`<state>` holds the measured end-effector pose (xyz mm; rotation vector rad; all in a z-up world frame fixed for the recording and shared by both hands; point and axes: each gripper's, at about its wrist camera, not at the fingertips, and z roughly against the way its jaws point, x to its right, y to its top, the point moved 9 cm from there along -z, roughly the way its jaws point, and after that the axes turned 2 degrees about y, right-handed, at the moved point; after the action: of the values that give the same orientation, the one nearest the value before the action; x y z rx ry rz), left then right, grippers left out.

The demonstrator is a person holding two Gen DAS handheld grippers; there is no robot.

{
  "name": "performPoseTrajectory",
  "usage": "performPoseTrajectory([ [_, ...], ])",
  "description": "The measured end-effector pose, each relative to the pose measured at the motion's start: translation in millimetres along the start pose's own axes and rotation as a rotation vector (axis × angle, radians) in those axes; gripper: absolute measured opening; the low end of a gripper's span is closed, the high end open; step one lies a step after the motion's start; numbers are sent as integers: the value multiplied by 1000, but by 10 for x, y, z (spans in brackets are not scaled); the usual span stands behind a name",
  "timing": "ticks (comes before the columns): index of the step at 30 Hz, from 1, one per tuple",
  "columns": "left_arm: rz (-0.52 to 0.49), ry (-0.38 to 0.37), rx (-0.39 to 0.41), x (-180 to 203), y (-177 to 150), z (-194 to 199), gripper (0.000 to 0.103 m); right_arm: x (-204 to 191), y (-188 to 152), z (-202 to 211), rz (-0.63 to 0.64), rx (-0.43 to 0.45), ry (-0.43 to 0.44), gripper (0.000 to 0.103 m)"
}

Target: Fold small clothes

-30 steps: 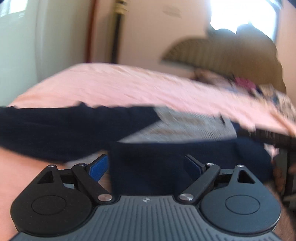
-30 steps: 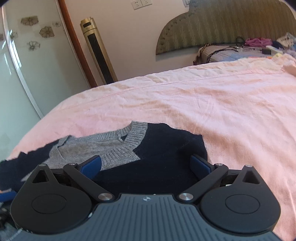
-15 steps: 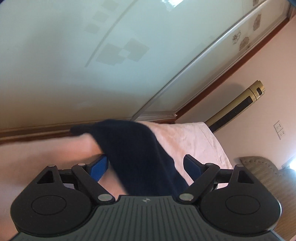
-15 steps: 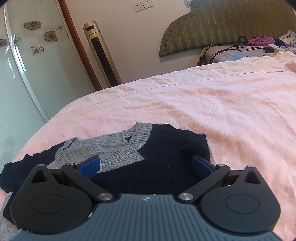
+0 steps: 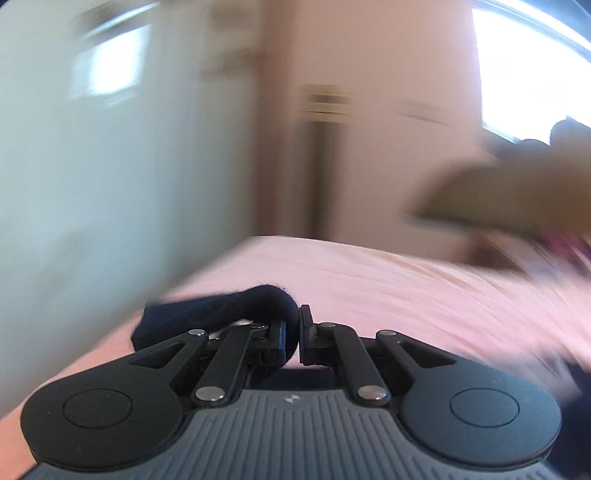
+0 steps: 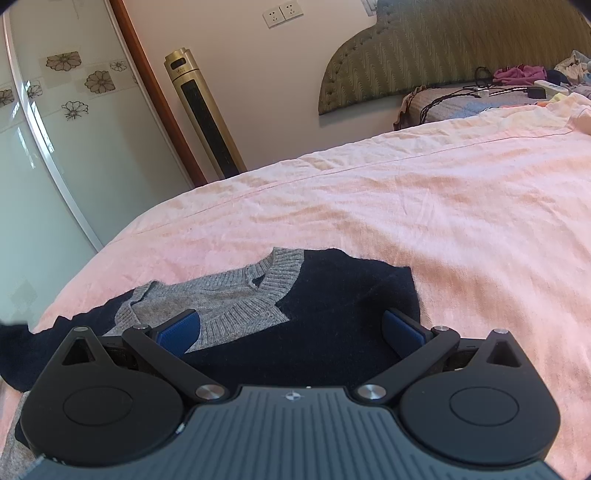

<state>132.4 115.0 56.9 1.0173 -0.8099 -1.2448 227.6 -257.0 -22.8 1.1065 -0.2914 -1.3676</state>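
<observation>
Left wrist view: much motion blur. Left gripper [image 5: 291, 341] with jaws pressed together, pinching a fold of dark navy cloth, a part of the sweater [image 5: 221, 310]. Cloth bulging up in a loop above the jaws, trailing off to the left and down behind the left linkage. Behind it, the pink bed [image 5: 406, 295], smeared by blur. Farther back, a pale glass door [image 5: 92, 166] on the left, a tall dark-and-gold column [image 5: 325, 155] in the middle, a beige wall, a bright window [image 5: 524, 62] at upper right, and a brownish headboard [image 5: 509, 199] shape at right. Details there too blurred to tell.

Right wrist view: sharp. Right gripper [image 6: 290, 330] with jaws spread wide, blue pads [image 6: 179, 330] at either side, nothing pinched. Hovering low over the sweater [image 6: 332, 314], whether touching it cannot be told. Sweater lying flat on the pink sheet of the bed [image 6: 406, 206], near the lower left part of the bed, navy body with a grey knit chest panel and ribbed grey V-neck collar [image 6: 273, 277]. Left side of the garment running out toward the lower-left edge of the picture. Beyond the bed: gold tower fan [image 6: 203, 114] standing against the wall beside a brown door frame, sliding glass door [image 6: 55, 129] with flower decals at left, double wall socket [image 6: 282, 13] above, green padded headboard [image 6: 443, 48] at upper right. Heap of clothes and cables [image 6: 517, 79] at the head of the bed, well apart from the sweater.
</observation>
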Motion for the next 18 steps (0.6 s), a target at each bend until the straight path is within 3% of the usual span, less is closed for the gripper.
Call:
performPoseTrajectory([
  [1,-109,-114,-53,478,-117,53,8,2,1,5,-5,2,3,103],
  [3,-225,-289,-181,1142,-443,141,9,10,5,11,-13,5,9,103],
  [5,-275,-366,-245,1426,-683,236,12,16,6,19,-20,7,14,103],
  [7,-292,-371,-256,1464,-828,329,19,22,6,29,-27,9,20,103],
  [9,-244,-357,-262,1291,-850,360,41,29,7,35,-33,11,26,103],
  [11,-173,-341,-247,1071,-837,389,87,39,12,37,-43,14,35,103],
  [15,-5,-293,-177,693,-897,415,90,41,31,43,-55,-4,40,103],
  [18,180,-256,-206,453,-944,288,90,-76,91,188,-98,-54,28,96],
])
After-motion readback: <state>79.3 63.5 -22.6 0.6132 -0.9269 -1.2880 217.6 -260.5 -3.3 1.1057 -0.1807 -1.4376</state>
